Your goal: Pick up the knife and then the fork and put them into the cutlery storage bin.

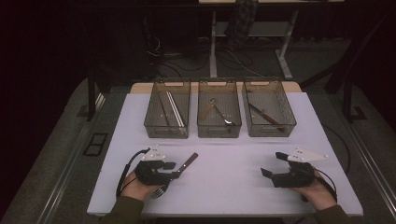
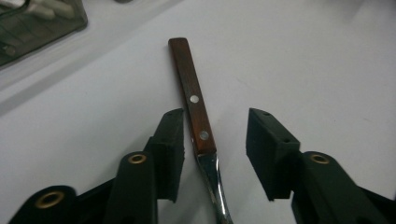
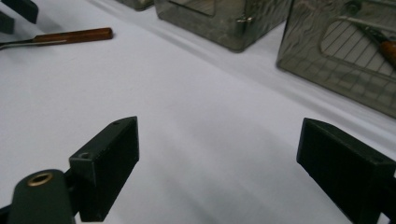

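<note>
A utensil with a brown riveted wooden handle [image 2: 194,93] and a metal neck lies flat on the white table [image 1: 224,186]. In the high view the handle [image 1: 189,161] points up and to the right from my left gripper [image 1: 175,170]. My left gripper [image 2: 215,126] straddles the lower end of that handle. One pad sits close beside the wood, while the other stands off with a clear gap, so nothing is gripped. My right gripper [image 1: 273,164] hovers low over bare table at the right, jaws wide apart and nothing between them [image 3: 219,135]. The utensil [image 3: 70,36] lies far off to its left.
Three clear smoky bins stand in a row at the back: the left bin [image 1: 166,128] holds pale sticks, the middle bin [image 1: 219,129] a metal utensil, the right bin [image 1: 271,128] a wooden-handled knife. Dark floor, cables and table legs lie beyond.
</note>
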Tool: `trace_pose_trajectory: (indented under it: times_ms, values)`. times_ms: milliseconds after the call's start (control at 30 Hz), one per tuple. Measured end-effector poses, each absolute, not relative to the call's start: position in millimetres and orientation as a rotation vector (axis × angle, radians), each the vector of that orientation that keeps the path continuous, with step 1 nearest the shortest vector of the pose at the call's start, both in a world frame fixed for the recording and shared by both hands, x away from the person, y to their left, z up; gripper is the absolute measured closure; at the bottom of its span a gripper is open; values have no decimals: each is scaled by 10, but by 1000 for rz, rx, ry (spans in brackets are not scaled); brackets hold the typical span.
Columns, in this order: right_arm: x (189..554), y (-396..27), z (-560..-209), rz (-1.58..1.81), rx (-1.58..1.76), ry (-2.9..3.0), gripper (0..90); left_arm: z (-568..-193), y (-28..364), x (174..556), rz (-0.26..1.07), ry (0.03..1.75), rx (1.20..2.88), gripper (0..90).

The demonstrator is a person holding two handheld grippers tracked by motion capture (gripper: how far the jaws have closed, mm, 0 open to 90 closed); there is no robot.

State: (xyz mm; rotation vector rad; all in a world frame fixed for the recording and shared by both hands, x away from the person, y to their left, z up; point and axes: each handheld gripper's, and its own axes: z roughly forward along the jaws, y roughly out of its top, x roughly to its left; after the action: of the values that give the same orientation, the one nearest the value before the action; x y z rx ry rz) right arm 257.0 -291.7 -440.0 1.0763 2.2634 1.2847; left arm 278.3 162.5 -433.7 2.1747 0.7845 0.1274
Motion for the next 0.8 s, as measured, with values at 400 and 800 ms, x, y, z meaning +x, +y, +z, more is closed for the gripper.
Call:
trace_pose_trajectory:
  times_ms: [400,800]
  values:
    - [2531,-2826,-4413,1258,1011,2304,128,-4431,1504,2850,112,844,2232,686]
    - [2528,-2813,-4410,1257,1003,2313,127,-4428,1428,2801,221,778,2308,747]
